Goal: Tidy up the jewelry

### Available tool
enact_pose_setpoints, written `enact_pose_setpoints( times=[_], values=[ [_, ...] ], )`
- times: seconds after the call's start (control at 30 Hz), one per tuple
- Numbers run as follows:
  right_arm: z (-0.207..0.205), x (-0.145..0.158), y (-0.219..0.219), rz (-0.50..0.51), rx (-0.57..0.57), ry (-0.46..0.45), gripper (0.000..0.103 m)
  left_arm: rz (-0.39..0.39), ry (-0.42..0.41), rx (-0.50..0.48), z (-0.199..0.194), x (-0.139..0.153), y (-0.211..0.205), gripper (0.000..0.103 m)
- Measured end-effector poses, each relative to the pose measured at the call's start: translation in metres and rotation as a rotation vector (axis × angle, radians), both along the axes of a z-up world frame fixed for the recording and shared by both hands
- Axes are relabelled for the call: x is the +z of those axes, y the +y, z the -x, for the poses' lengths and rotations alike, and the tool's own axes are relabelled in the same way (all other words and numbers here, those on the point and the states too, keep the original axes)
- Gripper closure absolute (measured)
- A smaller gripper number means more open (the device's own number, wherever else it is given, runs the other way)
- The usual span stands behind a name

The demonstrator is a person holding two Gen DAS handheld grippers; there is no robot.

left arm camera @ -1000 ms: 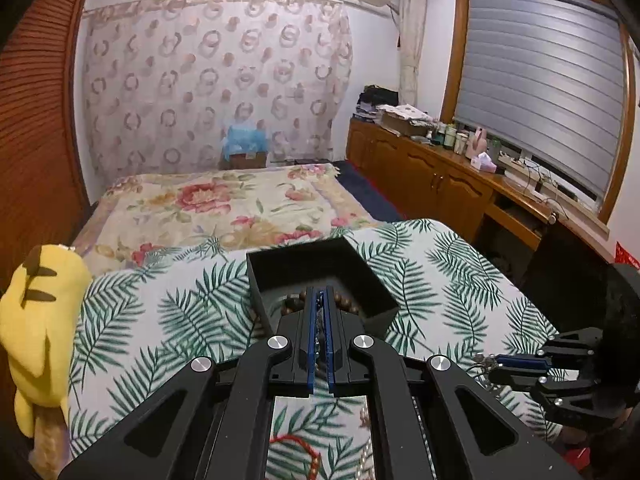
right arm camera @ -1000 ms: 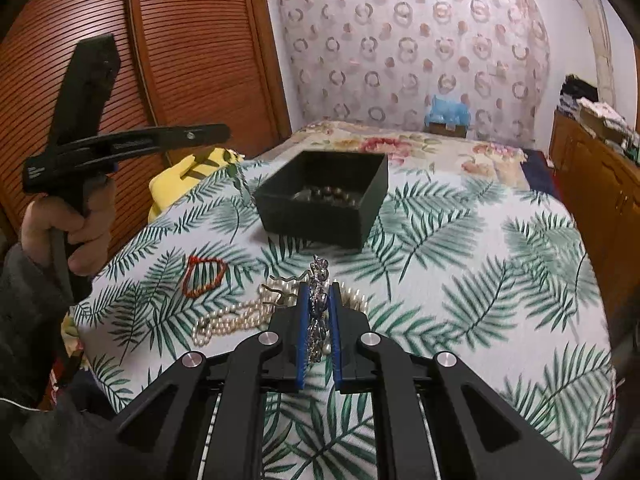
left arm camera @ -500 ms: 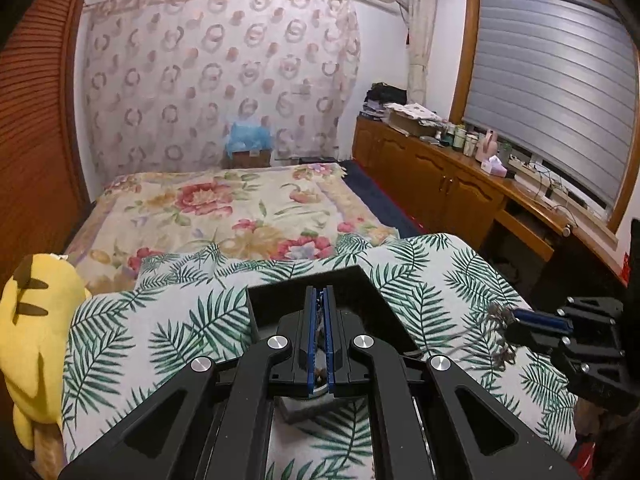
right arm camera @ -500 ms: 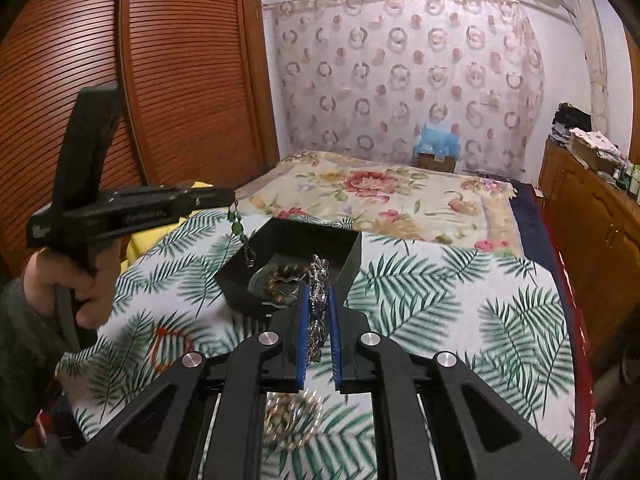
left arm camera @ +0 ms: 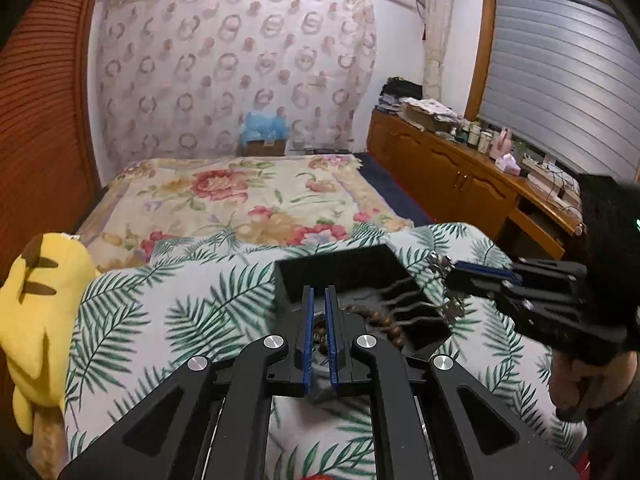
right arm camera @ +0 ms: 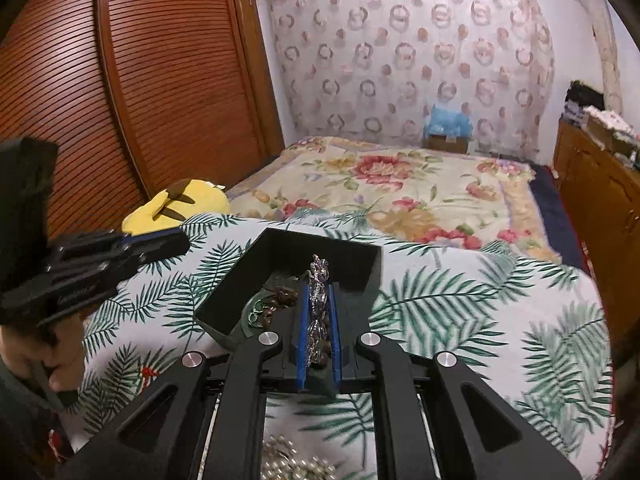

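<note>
A black open box (left arm camera: 360,268) (right arm camera: 352,258) sits on the palm-leaf cloth. Brown beads (left arm camera: 380,322) (right arm camera: 280,294) and a green bracelet (right arm camera: 256,312) lie inside it. My right gripper (right arm camera: 319,300) is shut on a silver chain (right arm camera: 319,276) and holds it over the box's near edge; it also shows in the left wrist view (left arm camera: 452,270) with the chain (left arm camera: 440,262) hanging. My left gripper (left arm camera: 319,300) hovers over the box's near left corner, jaws slightly apart, nothing between them. In the right wrist view the left gripper (right arm camera: 176,240) sits left of the box.
A pearl necklace (right arm camera: 292,464) lies on the cloth under my right gripper. A red bracelet (right arm camera: 150,372) lies front left. A yellow plush toy (left arm camera: 36,296) sits at the table's left edge. A floral bed (left arm camera: 240,196) lies beyond; wooden cabinets (left arm camera: 460,184) stand to the right.
My right gripper carried the silver chain up and forward over the box. My left gripper let go of the green bracelet, which now lies in the box, and drew back left.
</note>
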State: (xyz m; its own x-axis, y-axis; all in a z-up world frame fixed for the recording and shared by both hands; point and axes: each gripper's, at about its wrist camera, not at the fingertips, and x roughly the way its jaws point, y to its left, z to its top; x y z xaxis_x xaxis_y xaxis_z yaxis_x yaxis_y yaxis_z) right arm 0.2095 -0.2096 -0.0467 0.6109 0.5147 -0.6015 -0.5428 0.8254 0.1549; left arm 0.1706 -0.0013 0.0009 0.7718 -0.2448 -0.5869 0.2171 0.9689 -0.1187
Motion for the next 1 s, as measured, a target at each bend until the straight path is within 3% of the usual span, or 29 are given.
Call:
enact_pose_setpoints(
  times=[0.27, 0.67, 0.73, 0.8, 1.0],
  values=[
    [-0.014, -0.019, 0.021, 0.021, 0.029, 0.056, 0.091, -0.005, 0.034, 0.007, 0.018, -0.018, 0.013, 0.098],
    [0.016, -0.006, 0.007, 0.054, 0.049, -0.028, 0.09, -0.041, 0.062, -0.022, 0.049, -0.04, 0.003, 0.097],
    [0.023, -0.006, -0.002, 0.054, 0.046, -0.029, 0.09, -0.042, 0.068, -0.028, 0.053, -0.042, 0.002, 0.094],
    [0.034, -0.009, -0.011, 0.051, 0.042, -0.025, 0.09, -0.048, 0.072, -0.031, 0.06, -0.046, 0.001, 0.084],
    [0.06, -0.029, -0.038, 0.081, 0.03, 0.007, 0.09, -0.054, 0.106, -0.029, 0.074, -0.06, 0.006, 0.082]
  ],
)
